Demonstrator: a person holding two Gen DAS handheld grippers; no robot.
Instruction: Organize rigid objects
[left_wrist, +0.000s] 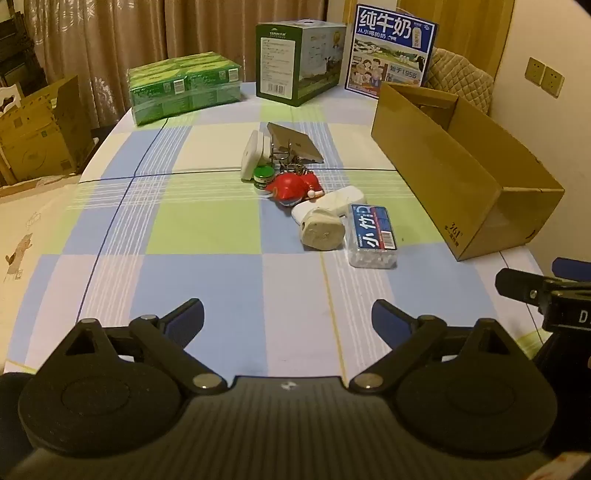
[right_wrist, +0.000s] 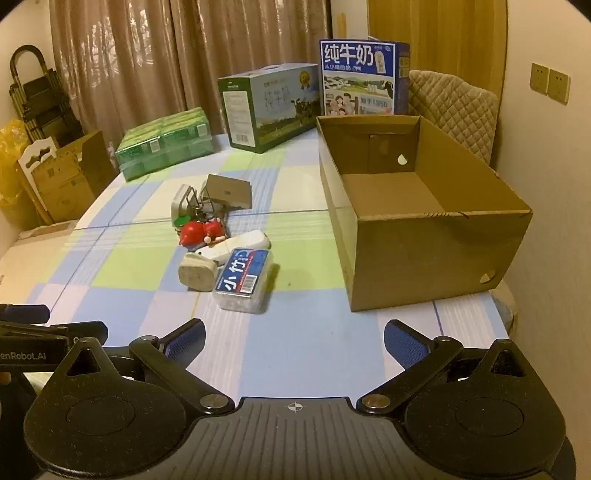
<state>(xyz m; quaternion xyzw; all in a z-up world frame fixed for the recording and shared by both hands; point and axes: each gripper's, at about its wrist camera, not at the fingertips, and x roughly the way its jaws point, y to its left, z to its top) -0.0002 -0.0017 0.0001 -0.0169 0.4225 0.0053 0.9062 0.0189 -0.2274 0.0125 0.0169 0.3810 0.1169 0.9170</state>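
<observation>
Two grippers low over the near edge of a table (left_wrist: 207, 229) under a checked cloth of blue, green and pale squares. Left gripper (left_wrist: 288, 317) with jaws spread wide, nothing between the blue pads, only bare cloth below. Right gripper (right_wrist: 294, 339) likewise gaping as wide as it goes, holding nothing, pointed down toward the cloth. From the left view, part of the right gripper's black frame at the right border; from the right view, part of the left one at the left border. Mid-table, well apart from both grippers, a small heap of hard things: nearest, a clear plastic box (right_wrist: 243, 282) with a blue and red label, lying flat; just beside it, touching or nearly so, a beige plug (right_wrist: 197, 275) and a white oblong case (right_wrist: 240, 243) behind; further back, a red and white toy (right_wrist: 199, 232), a green-capped little jar (left_wrist: 263, 178), a bunch of keys (left_wrist: 291, 162), a white adapter (left_wrist: 251, 155) standing on edge, and a flat grey-brown slab (right_wrist: 229, 190) propped at a tilt over the metal bits. Right of the heap, an open cardboard box (right_wrist: 424, 236), inside empty as far as seen, apart from the heap. At the far edge, a green shrink-wrapped pack (left_wrist: 184, 86), a green carton (left_wrist: 295, 62) and a blue milk carton (left_wrist: 391, 50) upright. Beyond, brown curtains (right_wrist: 184, 62) and a quilted chair back (right_wrist: 454, 107).
</observation>
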